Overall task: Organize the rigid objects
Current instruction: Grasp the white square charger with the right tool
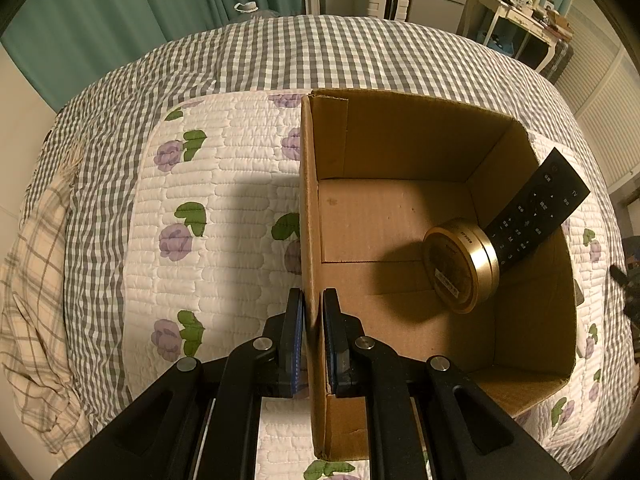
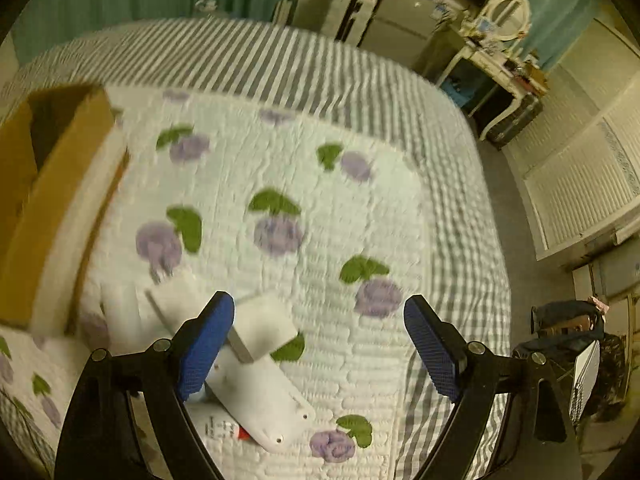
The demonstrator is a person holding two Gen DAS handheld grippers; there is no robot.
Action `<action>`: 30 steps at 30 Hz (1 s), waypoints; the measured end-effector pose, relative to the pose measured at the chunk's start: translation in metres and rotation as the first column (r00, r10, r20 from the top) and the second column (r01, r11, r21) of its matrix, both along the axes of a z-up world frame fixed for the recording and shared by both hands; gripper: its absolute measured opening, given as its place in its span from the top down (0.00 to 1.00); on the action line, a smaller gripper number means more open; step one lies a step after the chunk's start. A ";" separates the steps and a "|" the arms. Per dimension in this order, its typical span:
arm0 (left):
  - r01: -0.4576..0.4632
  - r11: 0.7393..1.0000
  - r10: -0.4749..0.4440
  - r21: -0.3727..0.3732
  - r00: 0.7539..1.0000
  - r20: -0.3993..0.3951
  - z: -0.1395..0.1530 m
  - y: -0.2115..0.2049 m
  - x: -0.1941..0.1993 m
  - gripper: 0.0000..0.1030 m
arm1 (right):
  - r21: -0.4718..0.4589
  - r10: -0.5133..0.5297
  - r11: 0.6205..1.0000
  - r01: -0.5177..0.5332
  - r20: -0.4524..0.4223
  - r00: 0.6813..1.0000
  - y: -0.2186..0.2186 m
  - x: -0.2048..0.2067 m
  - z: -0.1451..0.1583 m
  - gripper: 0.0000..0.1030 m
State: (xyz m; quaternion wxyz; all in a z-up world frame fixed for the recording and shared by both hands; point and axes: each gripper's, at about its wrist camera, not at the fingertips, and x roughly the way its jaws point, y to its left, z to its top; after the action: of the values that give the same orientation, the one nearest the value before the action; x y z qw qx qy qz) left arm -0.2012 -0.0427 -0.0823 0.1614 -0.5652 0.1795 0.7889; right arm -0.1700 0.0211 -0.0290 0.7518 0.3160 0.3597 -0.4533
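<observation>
An open cardboard box [image 1: 312,208] stands on the flowered quilt. My left gripper [image 1: 313,300] is shut on its near left wall, one pad outside and one inside. Inside the box lie a round gold tin [image 1: 460,264] on its edge and a black remote control [image 1: 536,208] that leans on the right wall. My right gripper [image 2: 319,312] stands open over the quilt, nothing between its pads. Several white rigid items [image 2: 260,328] lie on the quilt by its left finger, among them a long white case [image 2: 272,408]. The box [image 2: 60,184] shows blurred at that view's left.
The flowered quilt [image 2: 320,208] lies over a grey checked bedspread [image 1: 280,52]. A plaid cloth [image 1: 36,280] hangs at the bed's left edge. Beyond the bed are green curtains, a suitcase, a fridge and a white dressing table [image 1: 520,12]. Bags [image 2: 572,352] sit on the floor at right.
</observation>
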 end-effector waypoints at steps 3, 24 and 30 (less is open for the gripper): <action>0.002 1.000 -0.002 -0.003 1.000 -0.003 0.000 0.000 0.000 0.91 | 0.031 0.058 0.998 -0.058 -0.005 0.998 0.002 0.015 -0.017 0.16; -0.018 1.000 0.018 0.016 1.000 0.020 -0.001 -0.003 -0.005 0.91 | 0.177 0.258 0.951 -0.255 0.004 0.966 -0.016 0.040 -0.075 0.16; -0.014 1.000 0.014 0.010 1.000 0.016 -0.001 -0.003 -0.006 0.91 | 0.209 0.265 0.941 -0.267 0.038 0.963 -0.017 0.042 -0.079 0.17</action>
State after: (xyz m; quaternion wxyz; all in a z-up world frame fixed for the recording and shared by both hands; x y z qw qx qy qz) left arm -0.2070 -0.0460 -0.0838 0.1603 -0.5716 0.1702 0.7865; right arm -0.1276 0.0040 -0.1078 0.7698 0.3448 0.4420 -0.3051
